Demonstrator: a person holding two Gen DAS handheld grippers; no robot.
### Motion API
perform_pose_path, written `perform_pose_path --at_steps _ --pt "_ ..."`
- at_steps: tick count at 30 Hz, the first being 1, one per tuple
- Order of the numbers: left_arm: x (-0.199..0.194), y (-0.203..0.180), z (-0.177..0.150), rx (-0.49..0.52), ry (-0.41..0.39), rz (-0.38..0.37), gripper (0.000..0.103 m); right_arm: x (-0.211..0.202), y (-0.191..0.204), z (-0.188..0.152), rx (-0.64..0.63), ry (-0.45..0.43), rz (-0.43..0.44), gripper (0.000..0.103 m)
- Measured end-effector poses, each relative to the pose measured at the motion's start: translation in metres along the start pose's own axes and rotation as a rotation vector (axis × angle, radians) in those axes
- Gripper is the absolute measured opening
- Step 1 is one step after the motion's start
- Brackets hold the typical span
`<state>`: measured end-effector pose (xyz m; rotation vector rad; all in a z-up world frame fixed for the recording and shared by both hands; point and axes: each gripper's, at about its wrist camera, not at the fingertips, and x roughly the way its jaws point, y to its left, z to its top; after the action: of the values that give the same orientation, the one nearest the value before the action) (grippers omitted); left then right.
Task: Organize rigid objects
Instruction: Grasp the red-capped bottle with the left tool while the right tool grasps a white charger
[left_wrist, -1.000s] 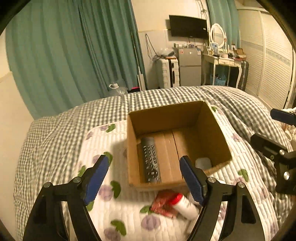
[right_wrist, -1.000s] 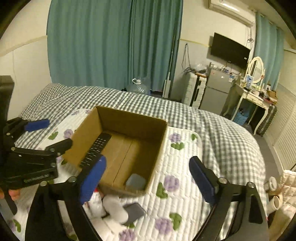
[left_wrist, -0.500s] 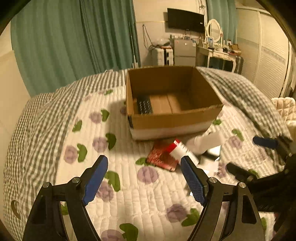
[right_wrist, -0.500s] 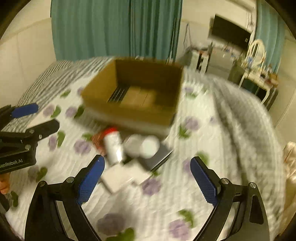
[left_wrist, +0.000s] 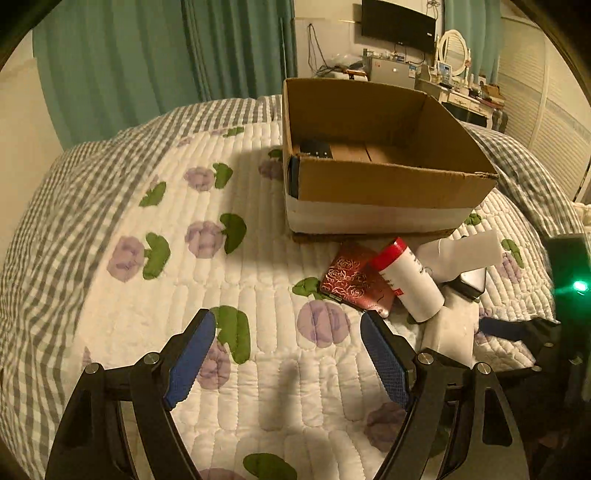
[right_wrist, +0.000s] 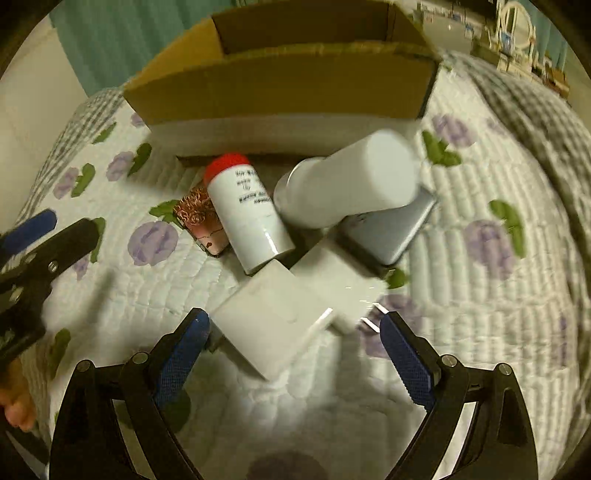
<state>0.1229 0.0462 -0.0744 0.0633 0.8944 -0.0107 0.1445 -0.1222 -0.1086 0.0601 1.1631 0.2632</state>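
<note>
A pile of small objects lies on the quilt in front of an open cardboard box (left_wrist: 388, 184) (right_wrist: 288, 92), which holds a black remote (left_wrist: 314, 147). The pile has a red-capped white bottle (left_wrist: 410, 284) (right_wrist: 247, 214), a red rose-patterned case (left_wrist: 351, 280) (right_wrist: 199, 218), a white cylinder (right_wrist: 351, 184), a grey flat device (right_wrist: 391, 229) and two white boxes (right_wrist: 269, 314) (right_wrist: 332, 273). My left gripper (left_wrist: 289, 325) is open over bare quilt, left of the pile. My right gripper (right_wrist: 294, 319) hangs low over the nearer white box, its jaws closing slightly; the pads do not touch it.
The bed carries a white flower-print quilt (left_wrist: 207, 236) over a grey checked cover (left_wrist: 48, 229). Teal curtains (left_wrist: 147, 55) hang behind. A TV, a small fridge and a dressing table stand at the far wall. A person's fingers (right_wrist: 14, 406) show at the left edge.
Both grippers have dropped from above the box toward the quilt. The pile now fills the right wrist view, and the box interior has mostly slipped from sight.
</note>
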Motion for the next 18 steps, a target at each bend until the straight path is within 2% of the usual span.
perform_pose_path --at_steps 3,5,6,13,15,18 --pt "-0.001 -0.003 -0.002 0.017 -0.002 0.003 0.083 0.003 0.000 0.002 0.012 -0.004 -0.004 0.088" --pt "-0.002 -0.005 -0.002 0.017 -0.002 -0.007 0.083 -0.003 0.003 0.000 0.001 -0.010 -0.007 0.074" --pt "-0.004 -0.008 -0.001 0.016 -0.004 -0.012 0.083 -0.006 0.003 -0.003 0.001 -0.010 -0.006 0.070" --pt "-0.012 -0.035 0.009 0.053 -0.015 -0.045 0.083 -0.045 -0.017 -0.020 0.039 -0.067 0.004 0.070" --pt "-0.009 -0.048 0.014 0.071 -0.008 -0.034 0.083 -0.059 -0.026 -0.016 0.035 -0.093 -0.023 0.070" --pt "0.003 -0.060 0.021 0.056 0.038 -0.015 0.083 -0.068 -0.040 -0.007 0.018 -0.130 -0.121 0.070"
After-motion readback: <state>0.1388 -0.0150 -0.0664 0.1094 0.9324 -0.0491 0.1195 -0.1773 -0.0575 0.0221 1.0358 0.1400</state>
